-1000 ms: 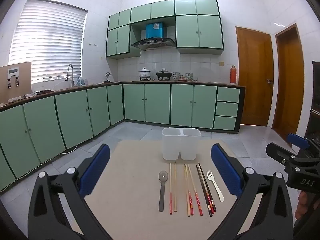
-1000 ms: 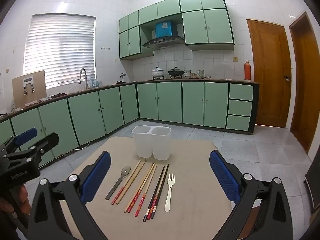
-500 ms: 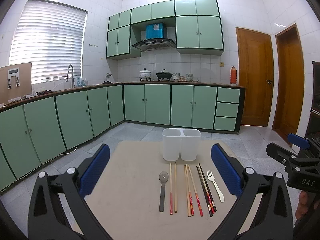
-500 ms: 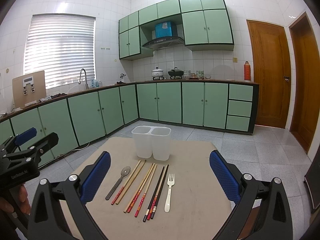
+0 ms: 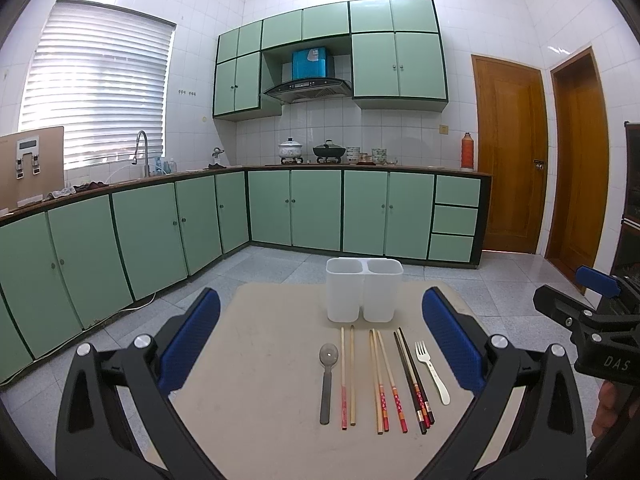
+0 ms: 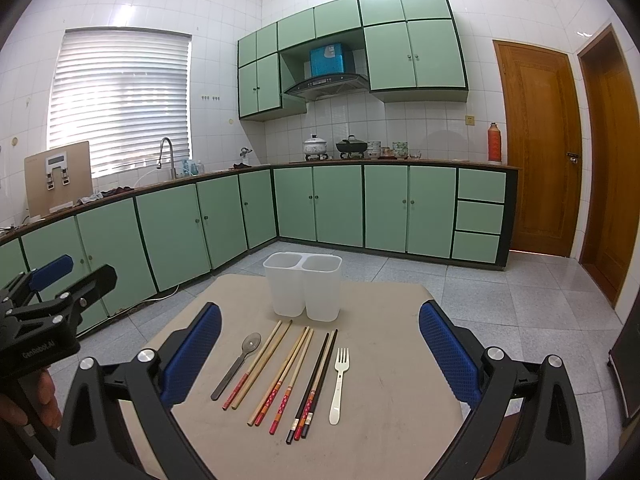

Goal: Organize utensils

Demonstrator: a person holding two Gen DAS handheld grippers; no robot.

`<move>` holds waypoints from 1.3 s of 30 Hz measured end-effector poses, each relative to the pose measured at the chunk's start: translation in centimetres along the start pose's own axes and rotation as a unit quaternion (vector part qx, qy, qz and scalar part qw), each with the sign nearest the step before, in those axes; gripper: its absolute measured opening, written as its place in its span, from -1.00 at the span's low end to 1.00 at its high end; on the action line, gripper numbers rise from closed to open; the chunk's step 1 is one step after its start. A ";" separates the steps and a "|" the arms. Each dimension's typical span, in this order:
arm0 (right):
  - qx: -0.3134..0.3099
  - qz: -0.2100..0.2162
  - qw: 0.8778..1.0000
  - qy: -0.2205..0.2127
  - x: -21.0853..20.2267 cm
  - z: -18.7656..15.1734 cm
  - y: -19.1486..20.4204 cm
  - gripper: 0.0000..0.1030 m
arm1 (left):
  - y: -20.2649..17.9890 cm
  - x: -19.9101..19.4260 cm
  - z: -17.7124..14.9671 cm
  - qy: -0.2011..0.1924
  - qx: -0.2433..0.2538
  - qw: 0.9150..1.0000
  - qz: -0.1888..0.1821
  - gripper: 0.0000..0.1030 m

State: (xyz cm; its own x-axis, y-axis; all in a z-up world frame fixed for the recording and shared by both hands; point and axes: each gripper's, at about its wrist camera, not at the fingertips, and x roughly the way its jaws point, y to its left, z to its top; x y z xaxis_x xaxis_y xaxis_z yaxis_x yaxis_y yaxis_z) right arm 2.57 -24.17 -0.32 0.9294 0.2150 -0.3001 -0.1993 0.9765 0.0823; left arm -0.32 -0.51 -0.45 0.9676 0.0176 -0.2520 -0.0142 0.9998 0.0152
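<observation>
On a beige table [image 5: 260, 400] lie a grey spoon [image 5: 327, 380], three pairs of chopsticks [image 5: 382, 380] and a white fork [image 5: 430, 372] in a row. Behind them stands an empty white two-compartment holder [image 5: 364, 294]. The same row shows in the right wrist view: spoon [image 6: 238, 364], chopsticks [image 6: 286, 376], fork [image 6: 339, 384], holder [image 6: 304, 288]. My left gripper [image 5: 320, 340] is open and empty above the table's near side. My right gripper [image 6: 320, 348] is open and empty too, held to the right of the left one.
Green kitchen cabinets [image 5: 160, 232] line the left and back walls beyond a tiled floor. Two wooden doors [image 5: 508, 152] stand at the right. The right gripper's body [image 5: 592, 328] shows at the left view's right edge; the left one's [image 6: 44, 320] at the right view's left edge.
Almost nothing differs; both views have shifted only very slightly and the utensils lie as before.
</observation>
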 end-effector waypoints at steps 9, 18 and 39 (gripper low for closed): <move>0.000 0.000 1.000 0.000 0.0 0.0 0.1 0.88 | 0.0 -0.1 -0.1 0.000 0.001 1.000 -0.001 0.90; 0.000 0.000 1.000 0.001 -0.2 0.3 0.2 0.88 | 0.0 0.0 0.0 0.000 0.000 1.000 0.000 0.90; -0.002 0.000 1.000 0.003 -0.3 0.6 0.1 0.88 | 0.4 0.0 0.1 0.000 0.002 1.000 0.001 0.90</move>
State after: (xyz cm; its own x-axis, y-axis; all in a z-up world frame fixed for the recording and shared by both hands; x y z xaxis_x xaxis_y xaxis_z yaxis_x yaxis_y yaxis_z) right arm 2.47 -24.13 0.35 0.9277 0.2145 -0.3056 -0.1998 0.9767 0.0789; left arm -0.36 -0.14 -0.38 0.9673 0.0201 -0.2529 -0.0156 0.9997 0.0200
